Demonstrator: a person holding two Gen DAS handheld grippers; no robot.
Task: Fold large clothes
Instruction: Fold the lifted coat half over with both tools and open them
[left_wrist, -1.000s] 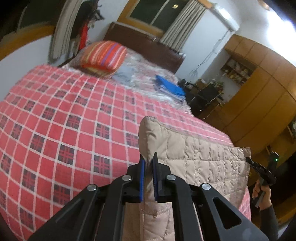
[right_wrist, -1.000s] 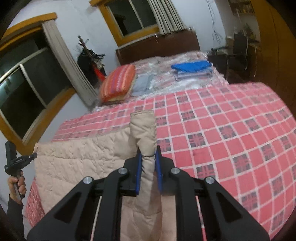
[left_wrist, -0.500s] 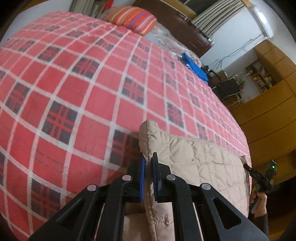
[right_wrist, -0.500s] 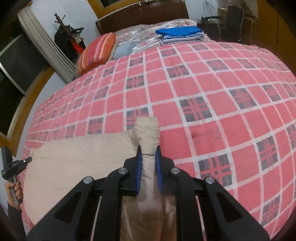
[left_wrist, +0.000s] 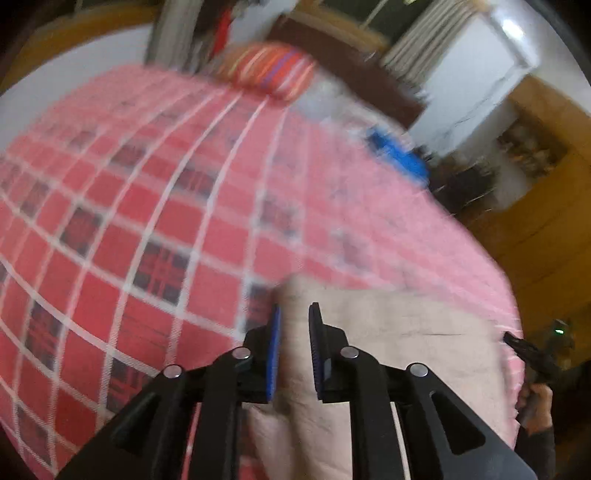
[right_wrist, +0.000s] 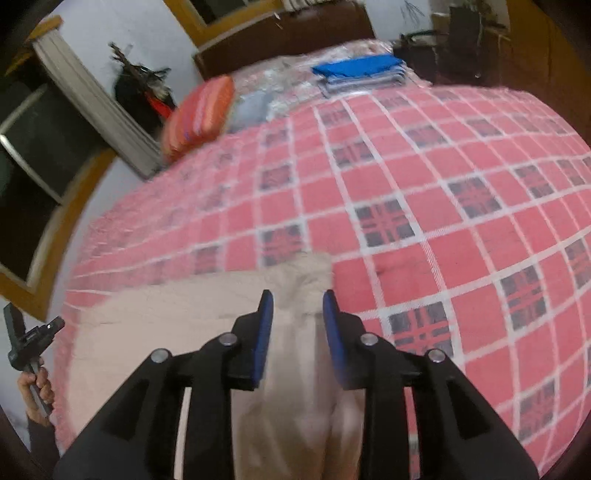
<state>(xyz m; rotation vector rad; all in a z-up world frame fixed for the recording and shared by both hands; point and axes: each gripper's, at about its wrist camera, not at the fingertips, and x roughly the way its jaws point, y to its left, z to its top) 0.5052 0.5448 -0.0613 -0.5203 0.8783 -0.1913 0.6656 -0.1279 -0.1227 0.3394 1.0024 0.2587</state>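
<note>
A beige quilted garment (left_wrist: 388, 332) is spread flat over the near edge of the red checked bedspread (left_wrist: 147, 221). Its left corner is straddled by the left gripper (left_wrist: 294, 314), whose jaws are parted and grip nothing. Its right corner (right_wrist: 306, 273) is bracketed by the right gripper (right_wrist: 298, 299), likewise spread apart and released.

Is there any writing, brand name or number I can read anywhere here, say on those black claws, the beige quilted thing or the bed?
None: no readable text in either view.
Left claw, right claw: plain black with blue pads, no markings.
Beige quilted garment: no label showing.
Red checked bedspread: pattern only.
Striped pillow, folded blue clothes: no print.
Shelf items by the wardrobe: too blurred to read.
</note>
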